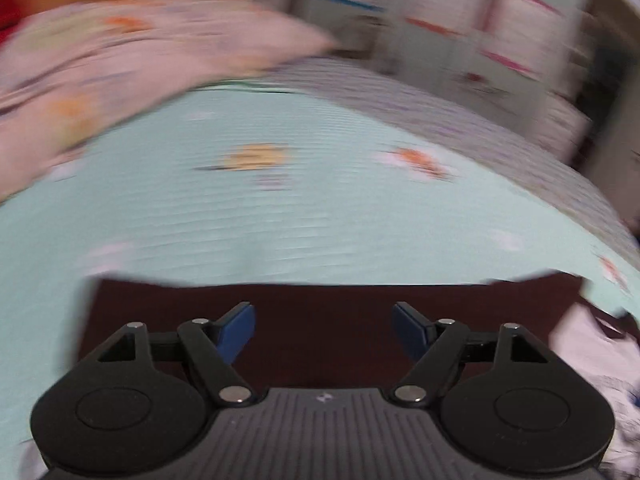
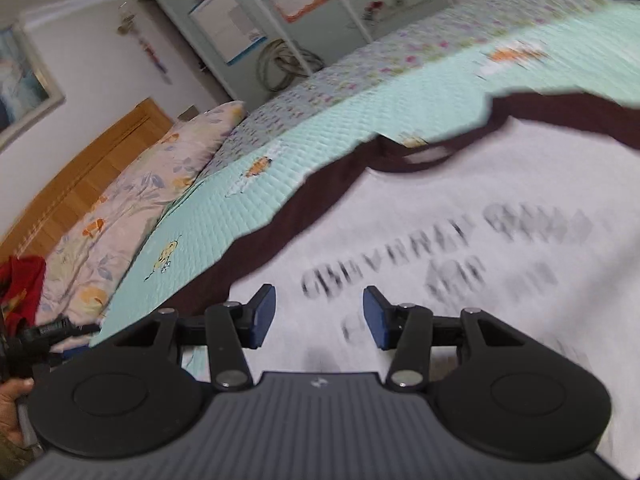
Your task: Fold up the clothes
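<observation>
A white T-shirt point(image 2: 460, 208) with dark maroon sleeves and collar and blurred black lettering lies spread on the bed. In the right wrist view my right gripper point(image 2: 319, 316) hovers over its white front, jaws apart with nothing between the blue pads point(image 2: 262, 312). In the left wrist view my left gripper point(image 1: 323, 332) stands wide open above a dark maroon part of the shirt point(image 1: 320, 304), pads empty. A bit of the white part of the shirt point(image 1: 592, 360) shows at the right. Both views are smeared by motion.
The shirt rests on a mint-green quilted bedspread point(image 2: 240, 208) with small orange motifs. Floral pillows point(image 2: 132, 200) and a wooden headboard point(image 2: 80, 184) lie beyond. A red cloth point(image 2: 20, 288) sits at the left, a wardrobe point(image 2: 300, 12) stands behind. A hand point(image 2: 12, 408) shows at the left edge.
</observation>
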`<state>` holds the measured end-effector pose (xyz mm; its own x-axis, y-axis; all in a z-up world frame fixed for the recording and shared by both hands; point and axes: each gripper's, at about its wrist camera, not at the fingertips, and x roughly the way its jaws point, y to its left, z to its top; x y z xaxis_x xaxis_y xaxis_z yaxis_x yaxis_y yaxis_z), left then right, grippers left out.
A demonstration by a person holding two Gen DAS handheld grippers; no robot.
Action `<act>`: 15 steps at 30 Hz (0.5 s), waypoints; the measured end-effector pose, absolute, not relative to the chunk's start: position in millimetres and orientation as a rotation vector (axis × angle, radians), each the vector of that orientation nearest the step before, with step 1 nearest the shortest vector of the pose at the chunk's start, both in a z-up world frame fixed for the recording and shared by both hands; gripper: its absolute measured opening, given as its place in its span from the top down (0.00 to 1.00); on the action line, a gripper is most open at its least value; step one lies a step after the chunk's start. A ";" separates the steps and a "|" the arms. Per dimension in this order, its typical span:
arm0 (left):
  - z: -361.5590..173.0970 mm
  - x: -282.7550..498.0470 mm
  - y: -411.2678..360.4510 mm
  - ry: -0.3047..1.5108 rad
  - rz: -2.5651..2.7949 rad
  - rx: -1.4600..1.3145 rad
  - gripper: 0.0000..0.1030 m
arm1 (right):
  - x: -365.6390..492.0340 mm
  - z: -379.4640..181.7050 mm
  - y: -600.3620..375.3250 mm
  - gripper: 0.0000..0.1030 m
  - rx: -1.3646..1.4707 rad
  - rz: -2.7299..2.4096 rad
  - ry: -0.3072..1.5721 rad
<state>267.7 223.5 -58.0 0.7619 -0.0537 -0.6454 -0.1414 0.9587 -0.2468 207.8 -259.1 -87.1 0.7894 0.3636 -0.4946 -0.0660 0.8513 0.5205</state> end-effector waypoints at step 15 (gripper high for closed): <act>-138.8 336.4 200.0 0.831 -0.010 -0.485 0.40 | 410.8 -121.9 -115.3 0.86 0.359 0.528 0.852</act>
